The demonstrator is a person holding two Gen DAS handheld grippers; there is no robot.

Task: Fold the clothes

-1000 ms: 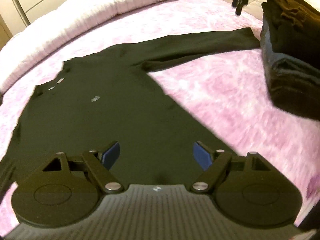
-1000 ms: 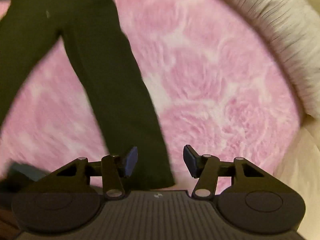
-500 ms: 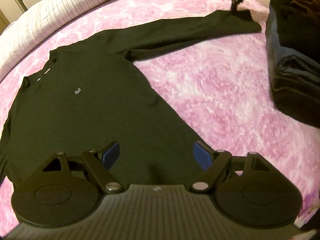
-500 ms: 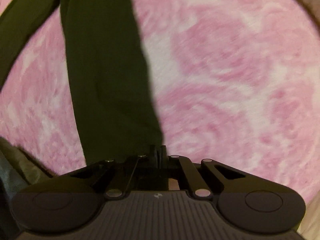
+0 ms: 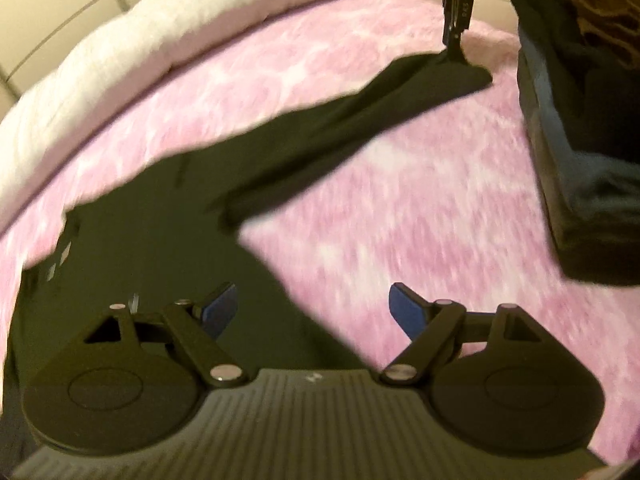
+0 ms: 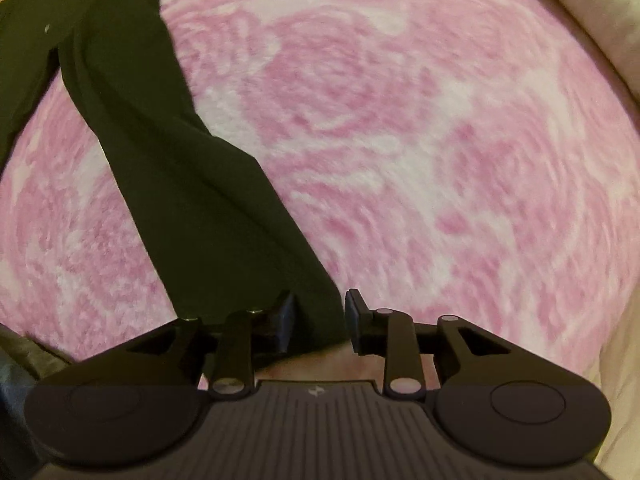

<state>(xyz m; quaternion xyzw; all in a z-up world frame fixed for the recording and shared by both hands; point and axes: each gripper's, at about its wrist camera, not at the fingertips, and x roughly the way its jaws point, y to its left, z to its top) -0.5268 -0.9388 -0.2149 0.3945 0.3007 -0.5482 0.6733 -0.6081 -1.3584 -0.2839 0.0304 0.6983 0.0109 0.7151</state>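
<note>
1. Here, left wrist view, far left: one white quilted duvet bunched along the far edge of the bed, pale tiled wall behind it.
2. One pink rose-pattern blanket covers the bed; view is motion-blurred.
3. One black long-sleeve top lies flat on the blanket, body at lower left, small white marks near its collar.
4. One left gripper, jaws wide apart, nothing between them; it hovers over the top's side edge, left blue pad over black cloth, right blue pad over pink blanket.
5. One sleeve stretches from the body up to the right; cuff end lies on the blanket.
6. One right gripper comes down from the top edge onto the cuff end, pointing down, its tip touching the cloth.
7. Far right: one stack of dark folded clothes, just beside the cuff, apart from it; the count of pieces in the stack is unclear.
8. Right wrist view, left to right: same sleeve runs from upper left down to the right gripper.
9. Its jaws are narrow and opening; the cuff sits between the pads, with a gap showing on the right pad's side, so no firm pinch.
10. Pink blanket fills the rest; cream bed edge at far right.
</note>
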